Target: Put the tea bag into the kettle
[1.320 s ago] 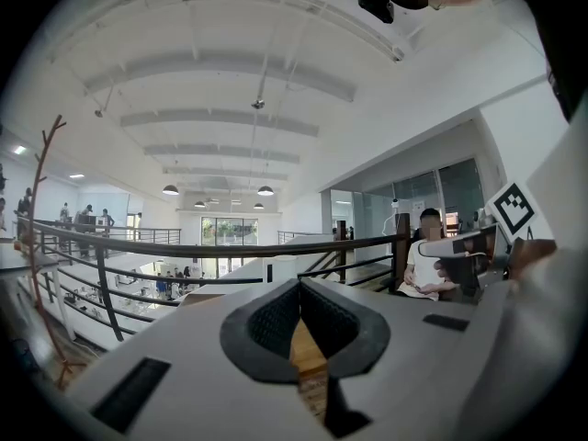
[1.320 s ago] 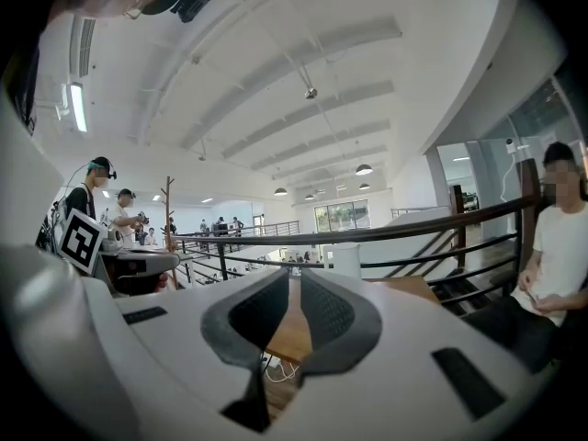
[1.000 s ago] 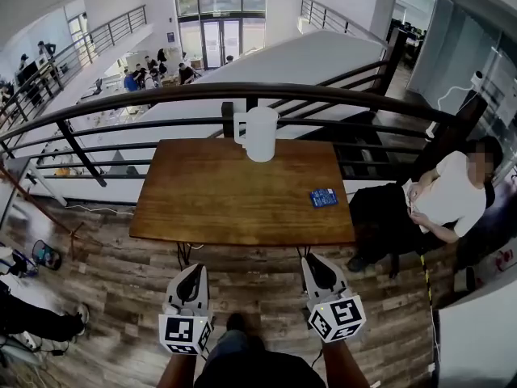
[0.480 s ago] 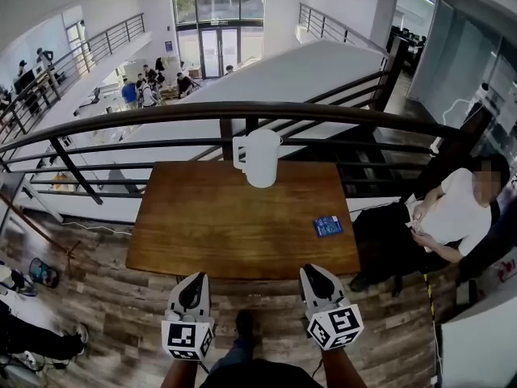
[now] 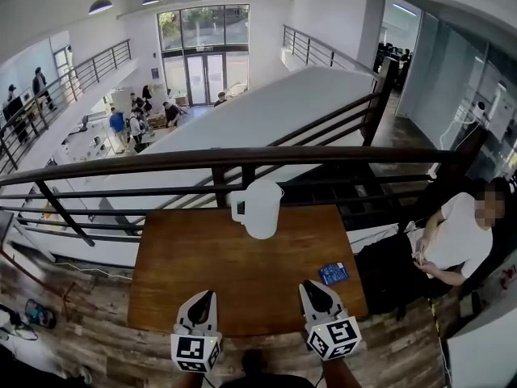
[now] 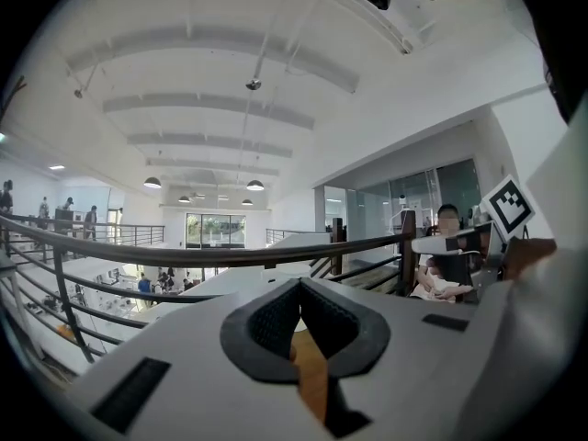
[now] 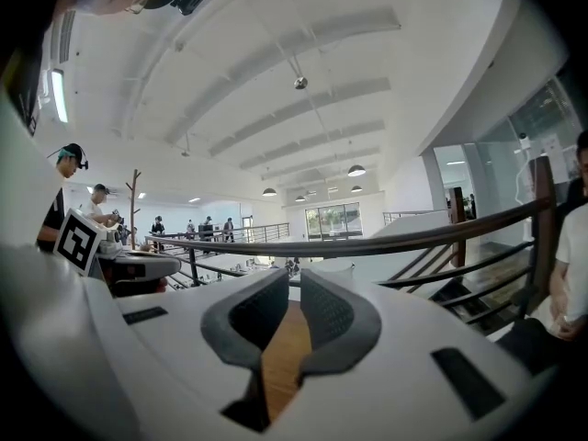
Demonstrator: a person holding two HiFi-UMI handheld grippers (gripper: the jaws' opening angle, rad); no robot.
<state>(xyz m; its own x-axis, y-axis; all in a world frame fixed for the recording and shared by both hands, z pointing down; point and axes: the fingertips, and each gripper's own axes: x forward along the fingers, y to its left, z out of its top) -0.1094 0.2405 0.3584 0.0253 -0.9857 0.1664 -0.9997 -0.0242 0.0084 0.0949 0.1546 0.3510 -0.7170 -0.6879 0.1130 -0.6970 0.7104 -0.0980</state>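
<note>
A brown wooden table [image 5: 202, 281] stands on a floor of wood planks [image 5: 89, 342], its far edge close to a dark railing [image 5: 161, 162] with a rounded top rail and thin horizontal bars. To the right of the table a person [image 5: 460, 237] in a white top and dark trousers sits, hands together in the lap. Behind the railing, dark steps [image 5: 363, 192] run beside a broad white wall. Far below, a group of people [image 5: 129, 124] gathers near tall glass doors [image 5: 202, 75]. Round lamps [image 5: 101, 5] hang from the white ceiling.

The white left claw [image 5: 205, 296] and right claw [image 5: 310, 284] have dark pads [image 7: 255, 316] and black-and-white marker cubes [image 5: 333, 338].
</note>
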